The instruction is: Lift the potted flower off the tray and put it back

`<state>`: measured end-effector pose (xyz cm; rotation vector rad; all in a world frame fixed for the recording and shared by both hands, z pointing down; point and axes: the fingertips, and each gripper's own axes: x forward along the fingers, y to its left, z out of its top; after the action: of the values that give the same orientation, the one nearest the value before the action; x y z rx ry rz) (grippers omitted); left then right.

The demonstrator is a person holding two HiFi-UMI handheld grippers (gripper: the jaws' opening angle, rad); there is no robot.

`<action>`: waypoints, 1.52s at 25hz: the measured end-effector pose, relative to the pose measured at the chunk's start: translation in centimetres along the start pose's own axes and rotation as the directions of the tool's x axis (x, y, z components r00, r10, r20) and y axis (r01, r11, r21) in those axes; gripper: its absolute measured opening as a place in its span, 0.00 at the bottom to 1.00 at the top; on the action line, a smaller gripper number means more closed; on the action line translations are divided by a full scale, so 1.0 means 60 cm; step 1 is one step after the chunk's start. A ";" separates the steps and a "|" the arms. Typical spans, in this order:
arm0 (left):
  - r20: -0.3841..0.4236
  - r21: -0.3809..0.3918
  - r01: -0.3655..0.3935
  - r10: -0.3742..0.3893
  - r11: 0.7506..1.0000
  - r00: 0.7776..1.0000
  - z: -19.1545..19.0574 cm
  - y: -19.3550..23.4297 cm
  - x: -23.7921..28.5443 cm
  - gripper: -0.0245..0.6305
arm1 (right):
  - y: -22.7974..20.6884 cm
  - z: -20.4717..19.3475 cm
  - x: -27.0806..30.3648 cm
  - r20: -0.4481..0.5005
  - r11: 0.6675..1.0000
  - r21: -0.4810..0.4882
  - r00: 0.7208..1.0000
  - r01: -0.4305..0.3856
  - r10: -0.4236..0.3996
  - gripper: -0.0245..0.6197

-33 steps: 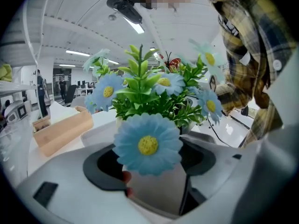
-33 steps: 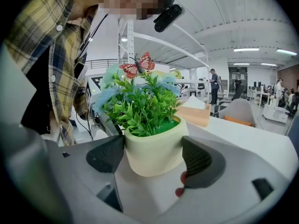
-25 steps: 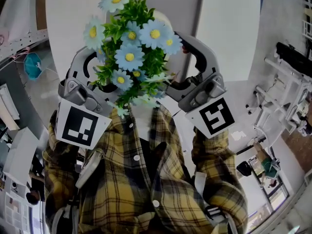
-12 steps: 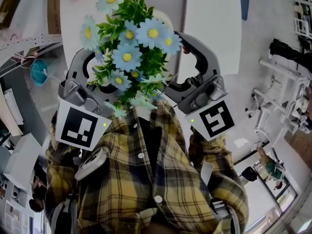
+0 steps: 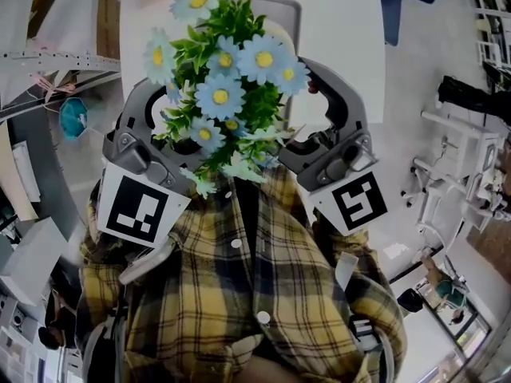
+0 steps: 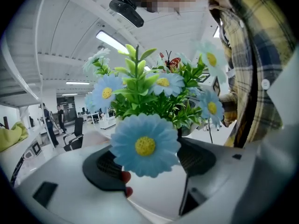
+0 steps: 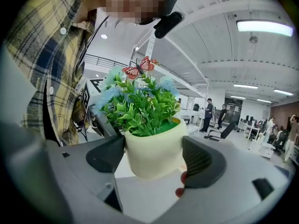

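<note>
right gripper view shows the one potted flower (image 7: 153,146), its cream pot filled with green leaves, blue daisies (image 5: 219,96) and a single red butterfly (image 7: 139,68), clamped by both the right gripper (image 7: 154,157) and the left gripper (image 6: 152,160), each with jaws pressed on the pot's sides, raised by the plaid shirt (image 5: 239,294) off the one grey tray (image 5: 297,18).

Bright, even light falls from a ceiling strip (image 7: 266,27) at one o'clock; both gripper views bend and blacken at the corners, the nearest flower (image 6: 145,145) soft.
</note>
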<state>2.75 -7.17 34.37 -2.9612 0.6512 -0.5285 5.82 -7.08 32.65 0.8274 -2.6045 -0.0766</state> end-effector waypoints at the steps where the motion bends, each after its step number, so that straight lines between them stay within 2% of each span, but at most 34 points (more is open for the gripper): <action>1: 0.003 -0.002 -0.001 0.001 1.000 1.000 0.000 0.000 0.000 0.55 | 0.000 0.000 0.000 0.002 1.000 -0.002 1.000 -0.002 0.002 0.61; 38: 0.016 -0.007 -0.040 0.040 0.999 0.999 0.003 0.002 0.004 0.55 | -0.004 0.004 0.001 0.041 1.000 -0.019 0.999 0.002 -0.001 0.61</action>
<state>2.95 -7.35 34.28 -2.9489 0.7099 -0.4995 5.81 -7.32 32.40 0.8295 -2.6369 -0.1195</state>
